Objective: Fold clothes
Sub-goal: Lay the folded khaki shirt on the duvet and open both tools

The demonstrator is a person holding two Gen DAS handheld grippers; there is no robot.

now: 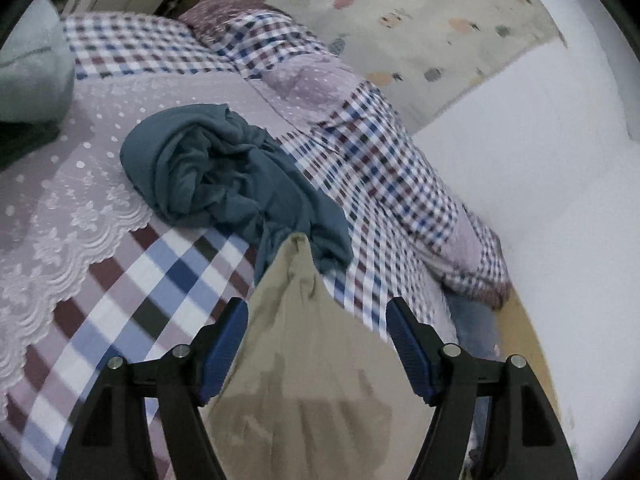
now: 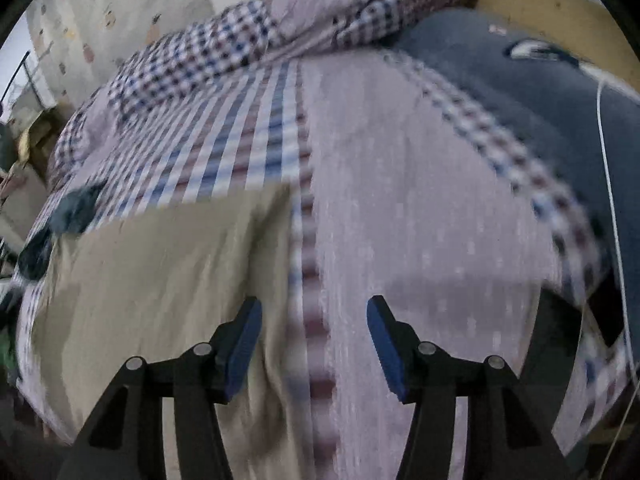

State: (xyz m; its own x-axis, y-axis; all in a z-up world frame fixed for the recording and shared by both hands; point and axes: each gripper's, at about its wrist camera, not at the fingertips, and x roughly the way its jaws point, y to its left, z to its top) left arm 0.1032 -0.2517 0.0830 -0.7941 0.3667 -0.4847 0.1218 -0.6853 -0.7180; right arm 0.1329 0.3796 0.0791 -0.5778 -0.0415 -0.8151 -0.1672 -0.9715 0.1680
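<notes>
A khaki garment [image 1: 312,360] fills the space between the wide-apart fingers of my left gripper [image 1: 317,308], which is open; the cloth narrows to a point ahead of the tips. Just beyond that point a teal garment [image 1: 216,168] lies crumpled on the bed. In the right wrist view the khaki garment [image 2: 160,264] lies spread flat on the bed cover. My right gripper [image 2: 314,304] is open over its right edge, with the left finger above the cloth and the right finger above bare cover. The teal garment [image 2: 76,208] shows at far left.
The bed has a plaid and lilac lace cover [image 1: 80,208]. A checked quilt [image 1: 380,152] is bunched along the wall side [image 2: 256,40]. A dark blue cushion [image 2: 520,92] and a white cable [image 2: 612,200] lie at right. A pale green pillow [image 1: 32,76] sits at far left.
</notes>
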